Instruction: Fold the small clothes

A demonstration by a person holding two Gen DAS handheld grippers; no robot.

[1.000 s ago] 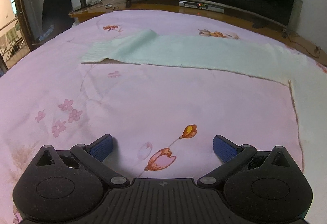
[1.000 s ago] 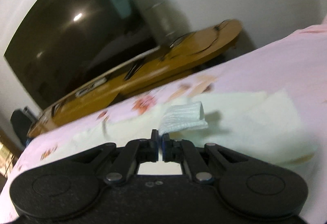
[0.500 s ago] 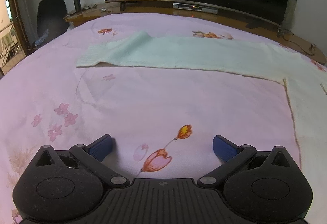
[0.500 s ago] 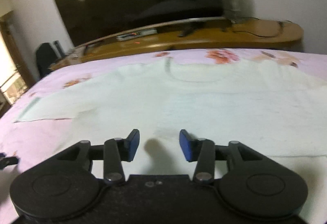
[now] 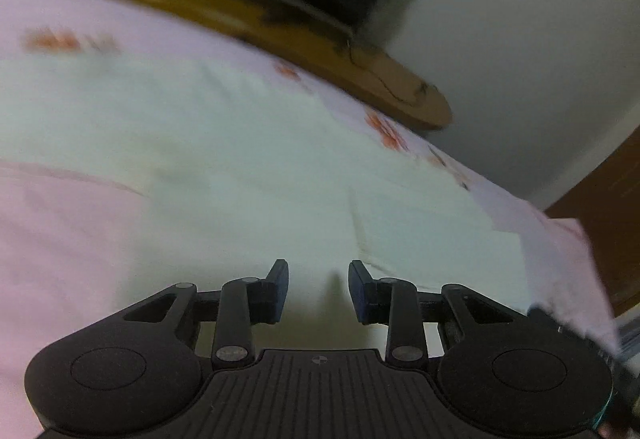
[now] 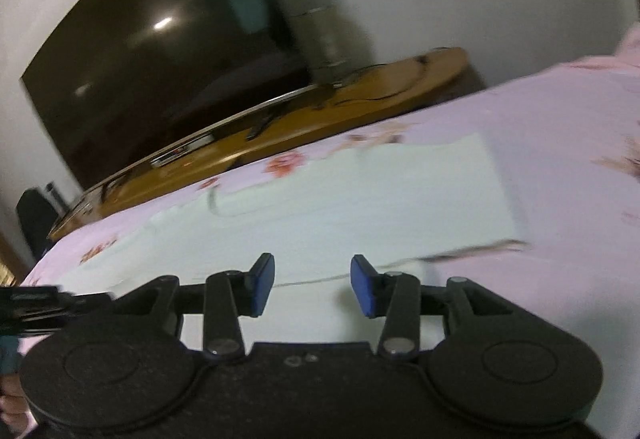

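Note:
A pale mint-white knit sweater (image 5: 224, 159) lies flat on the pink floral bedsheet (image 5: 60, 239). In the right wrist view the sweater (image 6: 360, 199) shows its neckline toward the back left and a folded straight edge on the right. My left gripper (image 5: 318, 289) is open and empty, low over the sweater's body. My right gripper (image 6: 312, 285) is open and empty, low over the sweater's near part. The left gripper's body shows at the right wrist view's left edge (image 6: 32, 303). Both views are blurred.
A large dark TV (image 6: 160, 51) stands on a long wooden cabinet (image 6: 280, 127) beyond the bed's far edge. A white wall is behind. A brown wooden panel (image 5: 608, 223) stands past the bed's right side. A dark chair (image 6: 34, 215) is at far left.
The left gripper swung right from bare sheet to over the sweater and narrowed its jaws. The right gripper, shut on a sleeve a second ago, let go and is open; the sleeve lies folded.

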